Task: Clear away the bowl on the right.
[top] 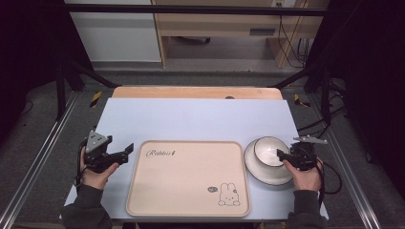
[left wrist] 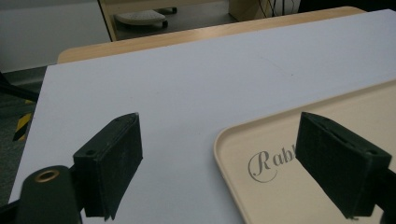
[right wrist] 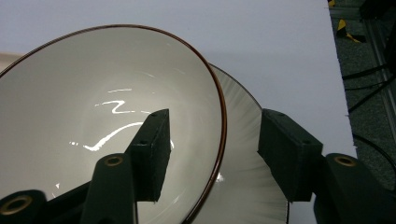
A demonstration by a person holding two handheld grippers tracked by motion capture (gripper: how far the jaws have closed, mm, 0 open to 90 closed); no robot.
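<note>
Jaws straddle bowl point(right wrist: 107, 107) rim, not clamped; bowl upright on plate point(right wrist: 247, 154).

The high view looks forward and down from above the person's side, taking in the whole table point(top: 200, 114). The left gripper view sits low and close, facing far-right across the tray point(left wrist: 299, 186) corner — shared with the high view. The right gripper view hangs very near the bowl point(right wrist: 93, 116) rim — a bowl the high view shows at right.
</note>
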